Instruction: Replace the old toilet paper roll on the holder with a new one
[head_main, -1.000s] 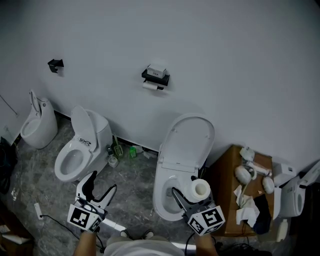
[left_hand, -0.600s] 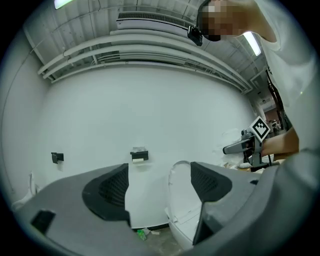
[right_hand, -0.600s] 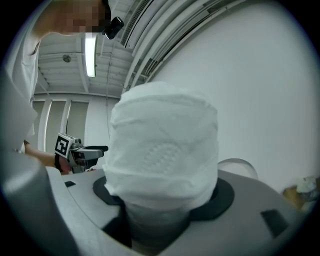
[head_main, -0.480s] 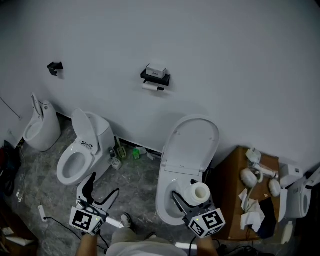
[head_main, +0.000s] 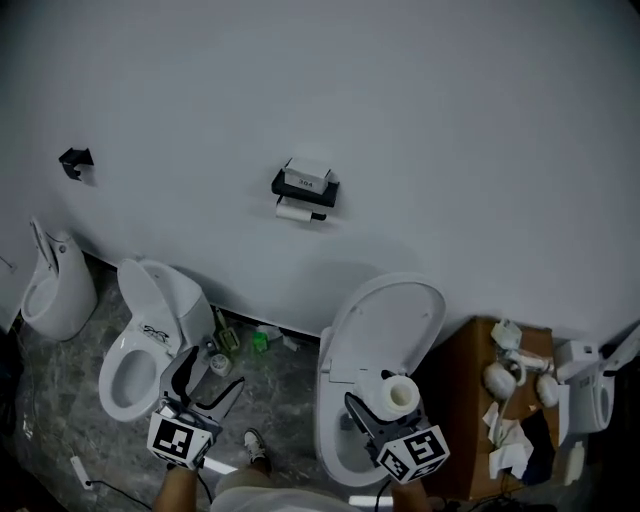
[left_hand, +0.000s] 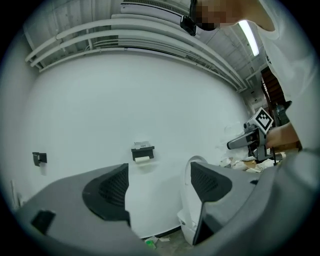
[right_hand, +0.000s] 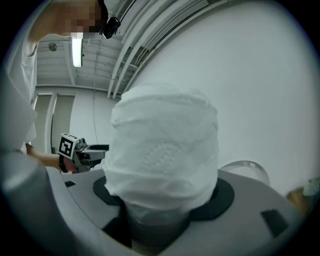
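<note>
**A:** Head view first. How far along is it?

**B:** Barely begun, I judge. The thin white old roll still hangs under the black box-shaped wall holder, high on the pale wall. Both tools sit low, well apart from it. The right tool is clenched on the fat white new roll of toilet paper, above the white ceramic toilet with its lid up and near the brown wooden counter. The left tool is released and carries nothing.

**A:** And the left gripper view?

**B:** Its 2 grey jaws with dark ribbed pads stand wide. They have just been opening, and nothing is between them. Far off between them I see only wall, the holder and the old roll beneath it, which looks nearly spent.

**A:** The right gripper view?

**B:** The new roll fills it, standing upright between the jaws, with the pads pressed against its lower sides. The paper is embossed, the outer sheet slightly wrinkled, and it looks full.

**A:** So what is left?

**B:** Fetching the new roll is done. 2 steps remain: taking the old roll off the holder and fitting the new one.
</note>
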